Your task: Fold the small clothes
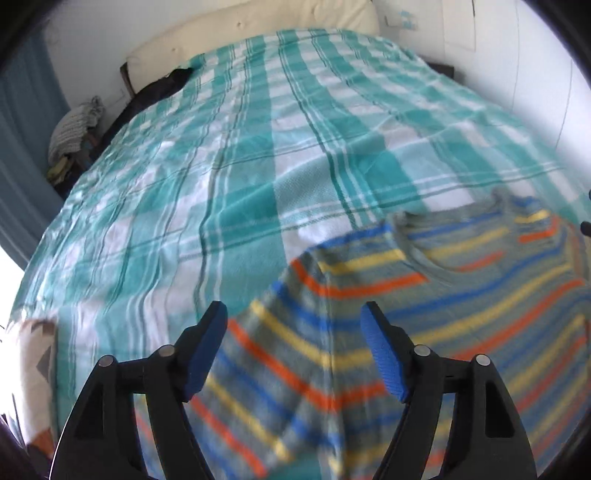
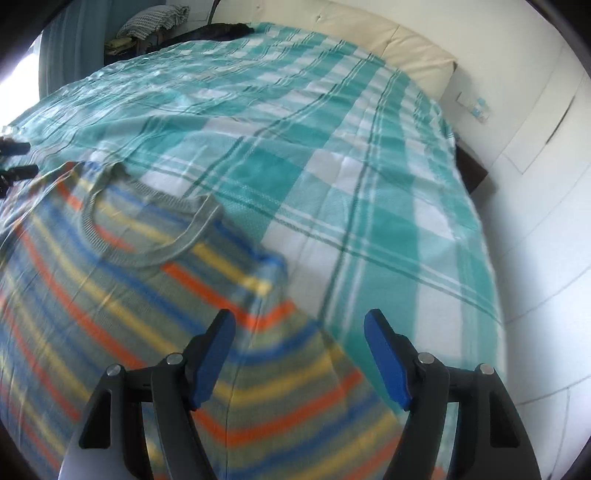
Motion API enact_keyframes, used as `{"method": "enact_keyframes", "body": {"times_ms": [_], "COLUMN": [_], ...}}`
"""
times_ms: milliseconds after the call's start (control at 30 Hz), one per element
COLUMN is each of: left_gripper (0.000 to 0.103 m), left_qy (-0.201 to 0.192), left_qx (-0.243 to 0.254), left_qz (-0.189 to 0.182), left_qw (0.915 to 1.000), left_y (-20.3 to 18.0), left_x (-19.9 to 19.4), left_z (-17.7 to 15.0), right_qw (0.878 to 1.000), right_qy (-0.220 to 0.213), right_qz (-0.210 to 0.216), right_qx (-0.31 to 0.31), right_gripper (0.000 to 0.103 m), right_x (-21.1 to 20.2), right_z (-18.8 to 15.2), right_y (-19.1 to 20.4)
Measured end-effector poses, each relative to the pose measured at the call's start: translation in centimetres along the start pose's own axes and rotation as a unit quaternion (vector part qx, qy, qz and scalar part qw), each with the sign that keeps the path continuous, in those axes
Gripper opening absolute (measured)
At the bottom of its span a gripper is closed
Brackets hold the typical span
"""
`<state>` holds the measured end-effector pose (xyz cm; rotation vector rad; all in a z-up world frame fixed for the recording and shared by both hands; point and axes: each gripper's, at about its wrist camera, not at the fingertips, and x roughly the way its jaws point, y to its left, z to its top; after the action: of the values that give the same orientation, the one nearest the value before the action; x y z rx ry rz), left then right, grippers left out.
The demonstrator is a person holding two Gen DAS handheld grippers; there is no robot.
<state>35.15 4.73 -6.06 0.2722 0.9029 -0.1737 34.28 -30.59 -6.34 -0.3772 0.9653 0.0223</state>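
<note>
A: Item count?

B: One striped top (image 1: 424,314), two grippers, one bed. The left gripper (image 1: 293,347) has its jaws spread wide, nothing between the blue pads (image 1: 207,350). The right gripper (image 2: 299,354) likewise stands spread apart and holds nothing. Each has two black fingers, each finger faced with one ribbed blue pad.

A: Location of the garment?

B: It lies face-up on the checked blanket (image 1: 258,155). In the left wrist view it fills the 4 to 6 o'clock sector, with the left gripper above its sleeve side. In the right wrist view it fills 7 to 9 o'clock, neckline (image 2: 147,229) toward 10 o'clock. The picture is blurred, so I cannot tell whether the pads touch the cloth.

A: Edges and free room?

B: The blanket runs open toward 12 o'clock up to one cream headboard cushion (image 1: 258,26). In the right wrist view the bed's side edge drops at 3 o'clock to a pale floor (image 2: 535,295). One dark item (image 1: 162,88) lies at the blanket's 10 o'clock corner; one pile of folded textiles (image 1: 74,125) sits beyond it.

A: Materials?

B: The top is a soft knit, grey-green with orange, yellow and blue bands and a ribbed round collar. The blanket is woven, in teal and white plaid, lightly rumpled.
</note>
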Motion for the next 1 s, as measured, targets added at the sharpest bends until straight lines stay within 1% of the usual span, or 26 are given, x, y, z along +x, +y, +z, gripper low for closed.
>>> {"method": "enact_keyframes", "body": {"times_ms": [33, 67, 100, 133, 167, 300, 367, 433, 567, 667, 833, 1000], "left_gripper": [0.082, 0.083, 0.085, 0.087, 0.088, 0.094, 0.095, 0.095, 0.095, 0.095, 0.095, 0.095], "left_qy": [-0.005, -0.011, -0.017, -0.022, -0.028, -0.047, -0.046, -0.042, -0.045, -0.047, -0.048, -0.046], "left_qx": [-0.002, -0.001, -0.001, -0.002, -0.002, -0.004, -0.015, -0.025, -0.040, -0.050, -0.053, -0.050], "left_qz": [-0.001, -0.001, -0.002, -0.004, -0.008, -0.022, -0.032, -0.043, -0.050, -0.054, -0.047, -0.043], "left_qw": [1.0000, 0.9999, 0.9999, 0.9997, 0.9996, 0.9987, 0.9983, 0.9978, 0.9969, 0.9962, 0.9963, 0.9968], "left_y": [-0.2, -0.5, -0.9, -1.4, -2.0, -5.1, -6.5, -7.7, -9.5, -10.3, -11.3, -12.0], "left_x": [-2.0, -3.8, -5.7, -7.8, -9.6, -16.3, -18.6, -20.0, -22.1, -23.1, -23.8, -24.0], "left_z": [-0.9, -1.6, -2.5, -3.5, -4.4, -8.1, -9.9, -11.2, -13.1, -14.0, -15.0, -15.8], "right_qw": [1.000, 1.000, 0.999, 0.999, 0.998, 0.995, 0.993, 0.991, 0.988, 0.987, 0.985, 0.984], "right_qy": [-0.002, -0.001, -0.001, -0.006, -0.012, -0.032, -0.041, -0.047, -0.060, -0.068, -0.073, -0.069], "right_qz": [-0.010, -0.023, -0.033, -0.048, -0.057, -0.071, -0.072, -0.068, -0.081, -0.085, -0.092, -0.100], "right_qx": [0.002, 0.007, 0.011, 0.020, 0.028, 0.066, 0.083, 0.103, 0.120, 0.122, 0.123, 0.127], "right_gripper": [0.075, 0.082, 0.086, 0.089, 0.089, 0.093, 0.095, 0.095, 0.095, 0.095, 0.095, 0.095], "right_x": [-1.7, -3.9, -5.6, -8.2, -10.4, -18.4, -21.4, -24.0, -27.3, -28.8, -30.3, -30.7], "right_z": [-0.7, -1.7, -2.4, -3.4, -4.3, -7.1, -8.3, -9.2, -10.4, -10.9, -11.7, -12.5], "right_y": [0.2, 0.6, 0.9, 1.4, 1.9, 4.3, 5.5, 6.5, 8.0, 8.4, 8.8, 8.7]}}
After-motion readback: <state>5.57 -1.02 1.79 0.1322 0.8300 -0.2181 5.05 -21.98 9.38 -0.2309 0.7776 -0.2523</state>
